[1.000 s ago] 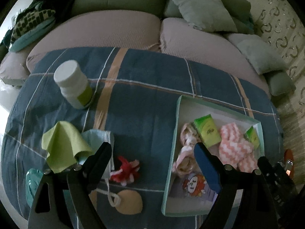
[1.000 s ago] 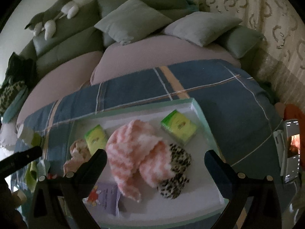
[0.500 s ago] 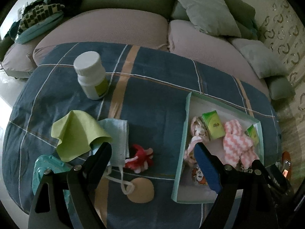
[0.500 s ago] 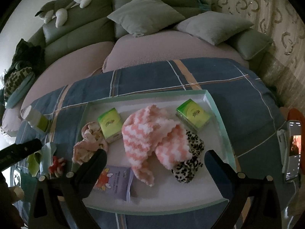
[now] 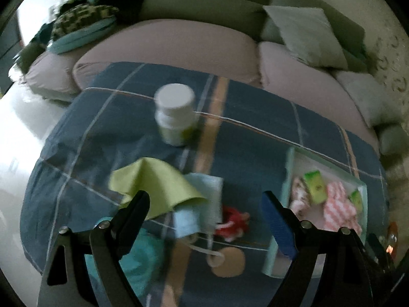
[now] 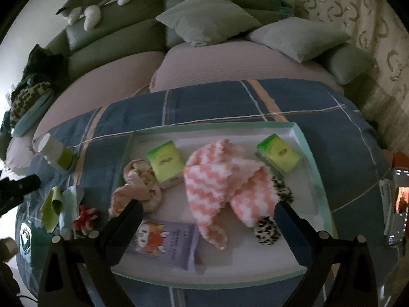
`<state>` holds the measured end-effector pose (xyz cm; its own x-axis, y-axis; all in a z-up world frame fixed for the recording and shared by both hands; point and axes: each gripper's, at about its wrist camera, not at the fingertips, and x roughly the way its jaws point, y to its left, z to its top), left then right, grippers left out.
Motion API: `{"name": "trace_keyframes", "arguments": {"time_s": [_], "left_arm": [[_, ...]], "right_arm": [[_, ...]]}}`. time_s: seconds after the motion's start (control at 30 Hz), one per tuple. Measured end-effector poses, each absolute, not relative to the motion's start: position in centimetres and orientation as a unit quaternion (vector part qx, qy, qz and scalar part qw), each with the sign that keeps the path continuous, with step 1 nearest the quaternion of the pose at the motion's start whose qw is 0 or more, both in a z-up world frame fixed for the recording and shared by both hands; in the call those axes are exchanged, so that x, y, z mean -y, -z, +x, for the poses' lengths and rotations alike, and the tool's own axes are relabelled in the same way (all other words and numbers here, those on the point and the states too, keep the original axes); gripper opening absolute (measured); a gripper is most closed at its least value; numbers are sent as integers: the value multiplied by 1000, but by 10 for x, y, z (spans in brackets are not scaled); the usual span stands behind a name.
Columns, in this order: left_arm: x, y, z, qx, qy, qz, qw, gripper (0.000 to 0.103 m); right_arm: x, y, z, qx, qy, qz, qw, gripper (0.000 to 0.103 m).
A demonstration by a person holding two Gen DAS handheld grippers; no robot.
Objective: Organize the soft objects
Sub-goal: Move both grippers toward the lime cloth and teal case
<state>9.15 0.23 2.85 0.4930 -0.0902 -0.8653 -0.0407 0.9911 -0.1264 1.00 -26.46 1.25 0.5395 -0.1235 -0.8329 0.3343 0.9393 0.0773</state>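
Left-wrist and right-wrist views of a table covered by a blue plaid cloth [image 6: 209,102]. The left gripper [image 5: 204,204] is held with its jaws spread wide and nothing between them, above a cluster of loose soft items: a yellow-green cloth [image 5: 156,186], folded and creased, partly overlapping a pale blue face mask [image 5: 199,204] whose white ear loop trails toward a round beige pad [image 5: 230,262]; a small red tufted item [image 5: 234,223] lies just beside the mask. The left-wrist view is motion-blurred. A white-capped bottle [image 5: 176,115] stands upright farther back.

The right gripper [image 6: 207,211] is likewise parted and empty, above a shallow white tray with a mint-green rim [image 6: 315,176]. Within the tray are seen a fluffy pink-and-white zigzag sock [image 6: 222,186] draped over a leopard-print sock [image 6: 268,227], a crumpled pale pink fabric piece [image 6: 138,189], two green tissue packs [image 6: 166,163] [image 6: 278,153], and a purple cartoon-printed packet [image 6: 166,240] lying flat at the near edge.
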Motion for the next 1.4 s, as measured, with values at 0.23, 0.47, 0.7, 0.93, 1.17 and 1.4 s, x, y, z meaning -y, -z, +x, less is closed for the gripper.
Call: {"name": "trace_keyframes", "arguments": {"time_s": [0.23, 0.47, 0.7, 0.93, 1.17, 1.4], "left_arm": [[-50, -30, 94, -494, -52, -87, 863, 89], [-86, -24, 94, -497, -87, -115, 856, 89], [-100, -12, 97, -513, -103, -124, 843, 89], [-103, -4, 101, -525, -103, -123, 836, 89], [-101, 8, 107, -538, -98, -123, 828, 89], [-99, 14, 111, -546, -94, -123, 823, 89]], "right_arm": [[241, -9, 19, -468, 107, 103, 871, 103], [209, -9, 29, -465, 58, 103, 877, 103], [172, 1, 43, -473, -3, 101, 875, 103], [155, 14, 54, -489, -22, 91, 867, 103], [142, 20, 56, -487, -41, 77, 869, 103], [129, 33, 59, -496, -55, 55, 865, 103]]}}
